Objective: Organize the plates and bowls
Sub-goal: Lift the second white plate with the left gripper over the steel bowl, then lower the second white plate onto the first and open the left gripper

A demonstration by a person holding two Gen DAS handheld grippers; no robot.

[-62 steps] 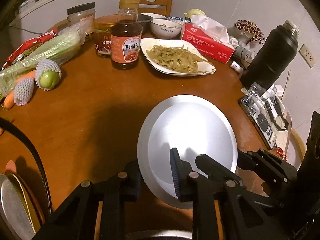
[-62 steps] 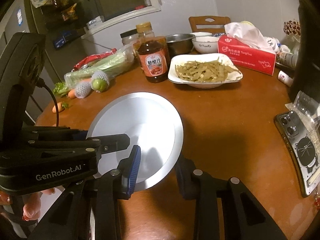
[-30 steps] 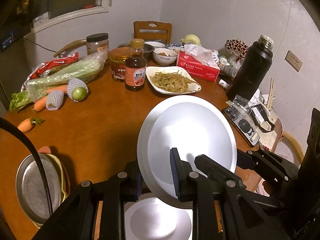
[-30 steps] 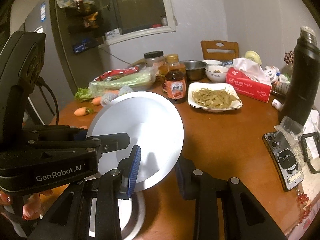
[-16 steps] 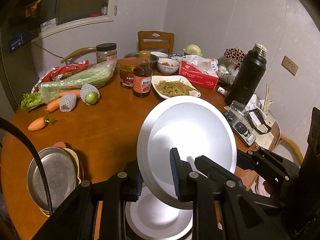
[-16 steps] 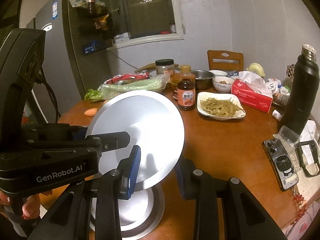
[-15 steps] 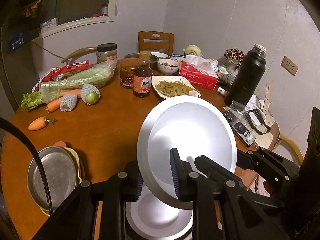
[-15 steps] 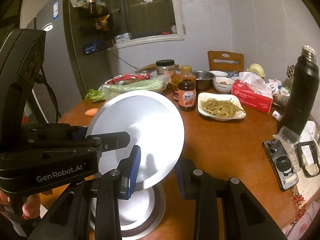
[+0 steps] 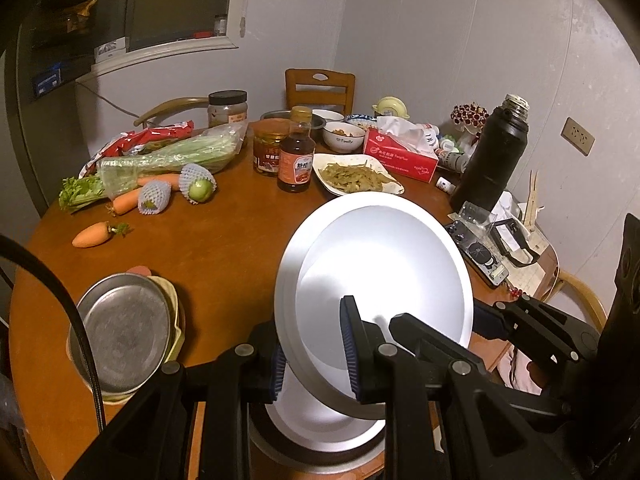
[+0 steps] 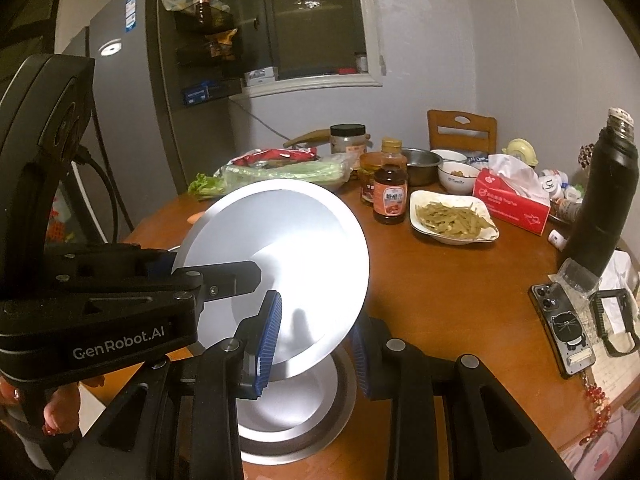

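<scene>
Both grippers hold one round silver plate tilted above the round wooden table. My left gripper is shut on its near left rim. My right gripper is shut on its near right rim. Directly under the held plate, at the table's near edge, a second silver plate lies flat. To the left a metal dish sits on a yellow plate, forming a stack.
Carrots, netted fruit and bagged celery lie at the left. Jars, a sauce bottle, a white dish of food, bowls and a red tissue box crowd the back. A black flask and phone stand at the right.
Both grippers have pulled back and risen with the silver plate. More of the table shows, and the second plate beneath is more exposed.
</scene>
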